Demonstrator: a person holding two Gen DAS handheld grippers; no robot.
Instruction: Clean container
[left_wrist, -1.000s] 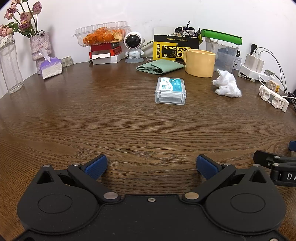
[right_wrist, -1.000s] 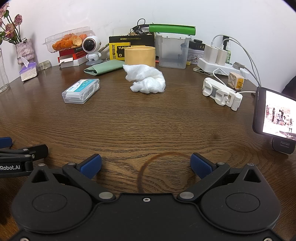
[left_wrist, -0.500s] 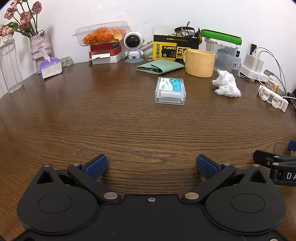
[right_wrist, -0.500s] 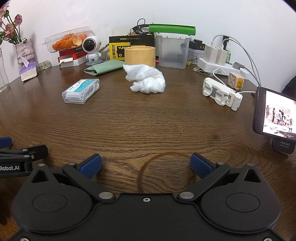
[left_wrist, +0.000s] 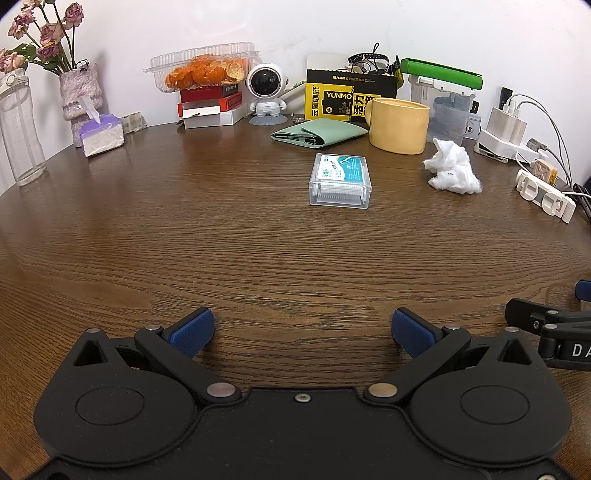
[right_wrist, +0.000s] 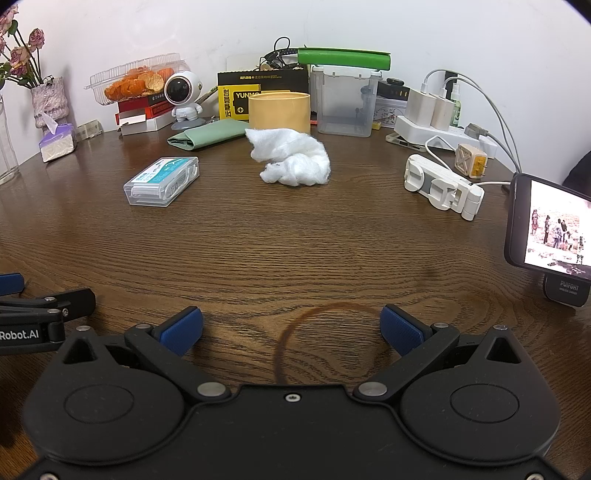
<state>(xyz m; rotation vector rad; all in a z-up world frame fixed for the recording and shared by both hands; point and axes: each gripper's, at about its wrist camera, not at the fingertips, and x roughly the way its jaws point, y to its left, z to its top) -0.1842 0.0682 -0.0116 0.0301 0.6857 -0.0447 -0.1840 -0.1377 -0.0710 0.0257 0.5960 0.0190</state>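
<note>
Two sets of tongs rest low over the near edge of the desk (left_wrist: 184, 236), side by side, each spread wide with nothing between its blue pads. The left tongs (left_wrist: 303, 332) point toward the small clear container (left_wrist: 340, 181), which lies flat with its lid shut, well ahead of them near the middle of the desk. The right tongs (right_wrist: 291, 330) face the white wad of cotton (right_wrist: 291, 162), lying just in front of the yellow mug (right_wrist: 279, 110) and apart from the container (right_wrist: 162, 181).

This split seems deliberate: one side lined up to steady the box, the other to fetch the wiping material. Nothing is touched yet, so the cleaning looks not begun. The wad is soft and loose, so a pinch may pull off only a tuft. The box is light and may slide on the smooth wood when pressed.
</note>
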